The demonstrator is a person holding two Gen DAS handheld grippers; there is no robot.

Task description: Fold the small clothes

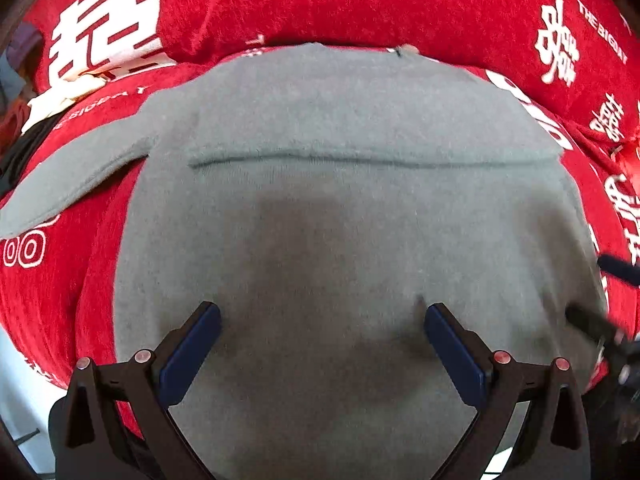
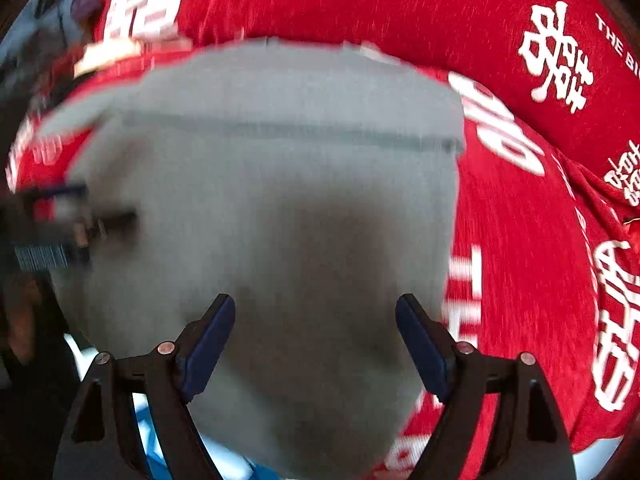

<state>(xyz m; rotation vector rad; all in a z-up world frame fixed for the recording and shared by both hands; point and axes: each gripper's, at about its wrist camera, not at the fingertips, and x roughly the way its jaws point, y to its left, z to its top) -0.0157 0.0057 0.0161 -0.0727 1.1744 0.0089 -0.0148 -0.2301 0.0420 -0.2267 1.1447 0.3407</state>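
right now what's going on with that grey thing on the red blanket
A person with a handheld gripper in each hand is folding a small grey garment spread on a red blanket with white lettering. The left gripper and right gripper both hover over the near part of the cloth, jaws open and holding nothing. One sleeve sticks out to the left, and a fold line runs across the garment. The right view is motion-blurred.
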